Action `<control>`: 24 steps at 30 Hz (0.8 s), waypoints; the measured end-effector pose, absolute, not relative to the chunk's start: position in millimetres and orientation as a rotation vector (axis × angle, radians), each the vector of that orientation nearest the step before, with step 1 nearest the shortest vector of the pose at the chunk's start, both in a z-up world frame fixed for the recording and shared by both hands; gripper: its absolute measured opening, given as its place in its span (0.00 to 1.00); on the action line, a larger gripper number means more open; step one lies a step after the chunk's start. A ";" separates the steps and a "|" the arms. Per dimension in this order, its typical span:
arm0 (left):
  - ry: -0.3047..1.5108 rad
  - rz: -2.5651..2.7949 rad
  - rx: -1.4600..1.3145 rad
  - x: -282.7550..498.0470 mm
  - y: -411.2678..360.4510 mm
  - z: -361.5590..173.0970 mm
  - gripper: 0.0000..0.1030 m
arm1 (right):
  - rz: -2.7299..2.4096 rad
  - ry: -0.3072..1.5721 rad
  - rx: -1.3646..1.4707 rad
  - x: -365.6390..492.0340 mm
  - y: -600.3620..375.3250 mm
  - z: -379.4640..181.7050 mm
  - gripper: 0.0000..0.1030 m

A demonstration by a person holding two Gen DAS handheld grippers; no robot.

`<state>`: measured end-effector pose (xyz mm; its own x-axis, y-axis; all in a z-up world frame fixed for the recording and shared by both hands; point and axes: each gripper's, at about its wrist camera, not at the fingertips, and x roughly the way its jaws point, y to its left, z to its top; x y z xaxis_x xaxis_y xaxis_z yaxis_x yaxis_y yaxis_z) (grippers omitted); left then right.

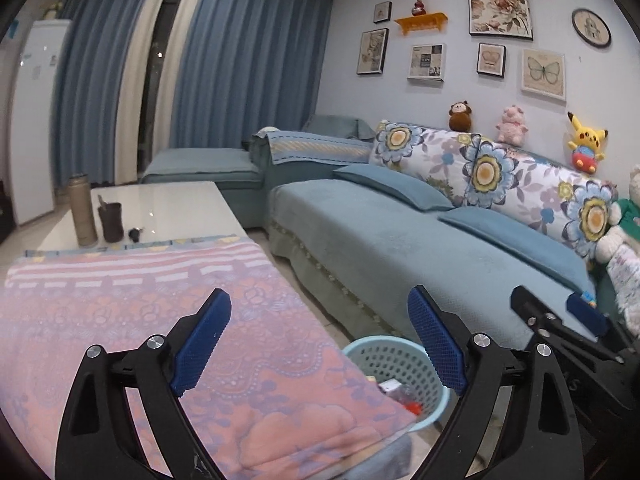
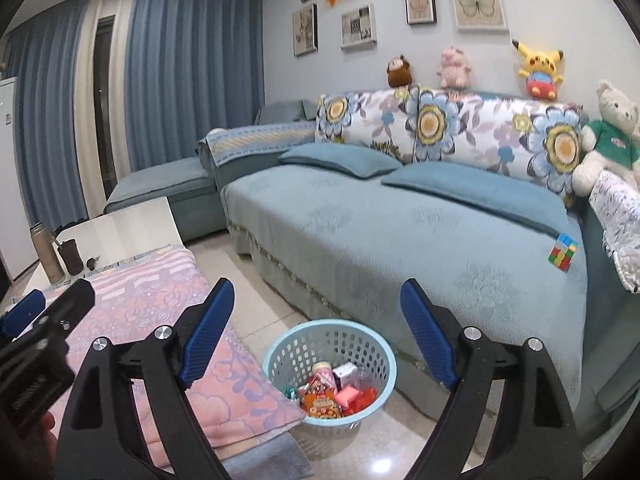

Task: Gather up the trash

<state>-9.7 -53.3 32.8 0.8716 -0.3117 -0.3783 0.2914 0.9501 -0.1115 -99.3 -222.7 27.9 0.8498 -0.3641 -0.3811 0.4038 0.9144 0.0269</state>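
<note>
- The left gripper has its jaws spread wide with nothing between them, held above the near right corner of the table's pink cloth.
- The right gripper is likewise wide open and empty, above the floor.
- The basket stands on the floor between the table's right edge and the sofa.
- Trash, mostly red and pink wrappers, lies inside the basket.
- A colourful cube rests near the sofa seat's right end.

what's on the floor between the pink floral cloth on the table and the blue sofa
The light blue perforated plastic basket of colourful wrappers stands on pale tile between pink floral cloth and blue sofa, clearest in the right wrist view.
</note>
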 end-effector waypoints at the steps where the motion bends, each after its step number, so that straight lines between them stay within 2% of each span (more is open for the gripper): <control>1: 0.394 -0.309 -0.041 -10.6 -52.9 32.7 0.85 | -0.412 0.372 0.100 -101.9 -219.7 27.9 0.78; 4: 0.387 -0.286 -0.043 -8.1 -48.6 30.0 0.89 | -0.432 0.347 0.087 -105.0 -215.2 28.0 0.80; 24: 0.391 -0.278 0.005 -3.9 -51.5 18.0 0.89 | -0.423 0.360 0.116 -98.7 -218.0 18.8 0.84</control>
